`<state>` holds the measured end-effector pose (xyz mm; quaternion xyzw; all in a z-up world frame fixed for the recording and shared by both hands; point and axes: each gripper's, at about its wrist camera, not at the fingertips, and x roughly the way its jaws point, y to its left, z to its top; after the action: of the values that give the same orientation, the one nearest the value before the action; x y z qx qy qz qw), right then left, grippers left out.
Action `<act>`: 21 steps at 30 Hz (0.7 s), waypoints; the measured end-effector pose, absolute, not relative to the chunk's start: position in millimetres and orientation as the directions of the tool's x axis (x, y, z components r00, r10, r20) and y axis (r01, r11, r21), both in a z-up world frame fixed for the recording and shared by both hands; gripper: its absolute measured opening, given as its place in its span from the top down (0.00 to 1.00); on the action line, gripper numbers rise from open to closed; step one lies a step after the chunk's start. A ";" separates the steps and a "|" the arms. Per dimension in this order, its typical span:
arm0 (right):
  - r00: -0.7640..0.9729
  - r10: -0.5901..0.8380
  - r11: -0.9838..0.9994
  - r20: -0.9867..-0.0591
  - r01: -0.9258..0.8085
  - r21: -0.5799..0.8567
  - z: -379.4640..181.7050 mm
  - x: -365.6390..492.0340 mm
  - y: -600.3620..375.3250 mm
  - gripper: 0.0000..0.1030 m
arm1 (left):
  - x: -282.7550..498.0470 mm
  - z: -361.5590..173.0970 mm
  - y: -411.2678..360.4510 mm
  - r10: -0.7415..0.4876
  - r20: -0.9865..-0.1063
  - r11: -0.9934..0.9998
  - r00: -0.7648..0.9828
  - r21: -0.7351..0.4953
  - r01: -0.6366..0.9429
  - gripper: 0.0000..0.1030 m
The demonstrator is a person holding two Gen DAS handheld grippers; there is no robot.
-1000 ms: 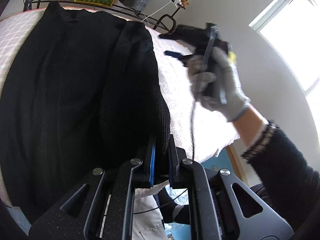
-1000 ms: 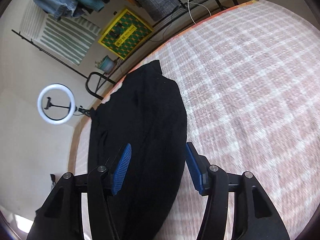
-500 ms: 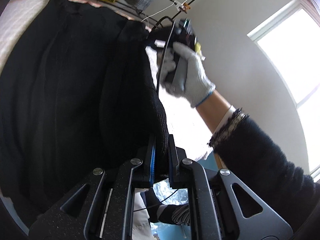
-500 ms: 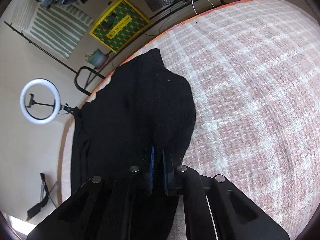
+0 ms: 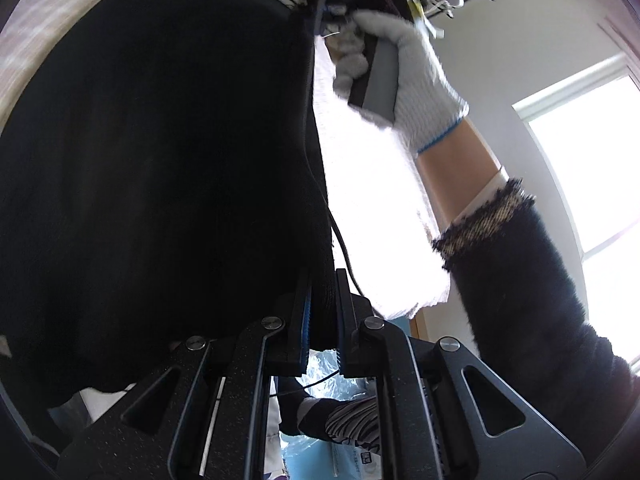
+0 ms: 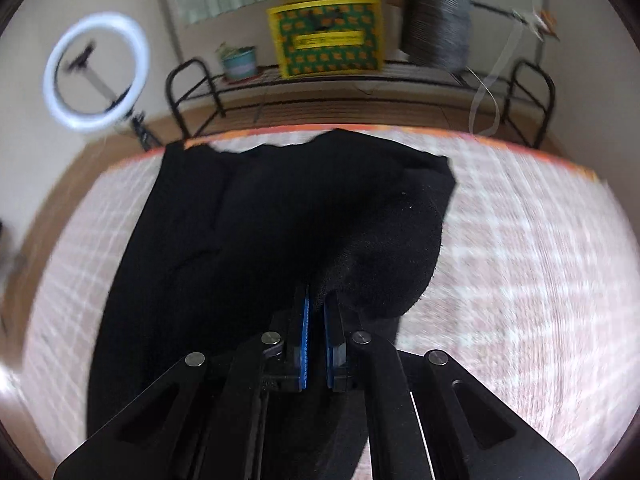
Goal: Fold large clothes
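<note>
A large black knit garment (image 5: 160, 168) lies spread on a pink-and-white checked bed cover (image 6: 520, 264). My left gripper (image 5: 323, 280) is shut on the garment's ribbed edge, which stands pinched between its blue pads. My right gripper (image 6: 316, 300) is shut on a raised fold of the same black garment (image 6: 280, 220). In the left wrist view, a gloved hand (image 5: 404, 64) holds the right gripper's handle at the far end of that same edge; its fingers are hidden there. The edge runs taut between the two grips.
A black metal rack (image 6: 360, 80) stands beyond the bed with a yellow-green box (image 6: 328, 36) and a small potted plant (image 6: 240, 62). A ring light (image 6: 96, 72) stands at the left. A bright window (image 5: 592, 168) is at the right, and a blue plastic bag (image 5: 320, 452) lies below.
My right gripper shut on the garment's edge, then rolled and swept sideways with a fold lifted. My left gripper kept its grip, sank a little and rolled; the black cloth fills more of its view.
</note>
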<state>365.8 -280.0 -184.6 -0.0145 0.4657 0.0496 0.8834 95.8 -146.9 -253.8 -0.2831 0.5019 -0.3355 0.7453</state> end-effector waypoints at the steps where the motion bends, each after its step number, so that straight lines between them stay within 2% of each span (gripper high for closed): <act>1: 0.554 0.067 0.991 -0.830 -0.136 -0.010 -188.5 367.2 -263.8 0.95 | 92.7 -256.6 -144.3 -0.783 -0.561 0.615 0.268 -0.761 0.205 0.93; 7: 0.513 0.010 0.948 -0.859 -0.278 -0.154 -224.3 366.1 -210.2 0.95 | 89.8 -263.8 -134.7 -0.776 -0.568 0.621 0.274 -0.764 0.175 0.93; 11: 0.519 0.011 0.919 -0.854 -0.342 -0.197 -225.0 362.6 -205.6 0.93 | 86.9 -263.8 -135.8 -0.773 -0.575 0.627 0.269 -0.757 0.185 0.93; 14: 0.496 0.120 0.940 -0.860 -0.336 -0.063 -212.8 364.8 -219.5 0.87 | 88.2 -264.2 -140.9 -0.769 -0.580 0.633 0.270 -0.751 0.189 0.93; 16: 0.486 0.201 0.941 -0.850 -0.338 0.028 -201.2 363.9 -230.2 0.76 | 87.3 -260.4 -136.7 -0.766 -0.582 0.636 0.275 -0.747 0.192 0.93; 17: 0.488 0.254 0.936 -0.835 -0.340 0.086 -192.9 360.7 -237.6 0.66 | 87.6 -260.2 -136.0 -0.764 -0.581 0.638 0.280 -0.746 0.191 0.93; 18: 0.499 0.300 0.932 -0.813 -0.333 0.139 -182.5 356.2 -248.3 0.63 | 97.5 -261.1 -132.3 -0.764 -0.580 0.637 0.282 -0.747 0.189 0.93; 21: 0.518 0.364 0.926 -0.774 -0.289 0.242 -164.5 345.9 -266.8 0.63 | 95.6 -260.5 -128.9 -0.761 -0.580 0.640 0.291 -0.746 0.185 0.93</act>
<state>345.9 -266.8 -164.5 0.0413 0.4533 0.1878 0.8704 95.6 -128.9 -260.5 -0.2848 0.5055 -0.3145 0.7513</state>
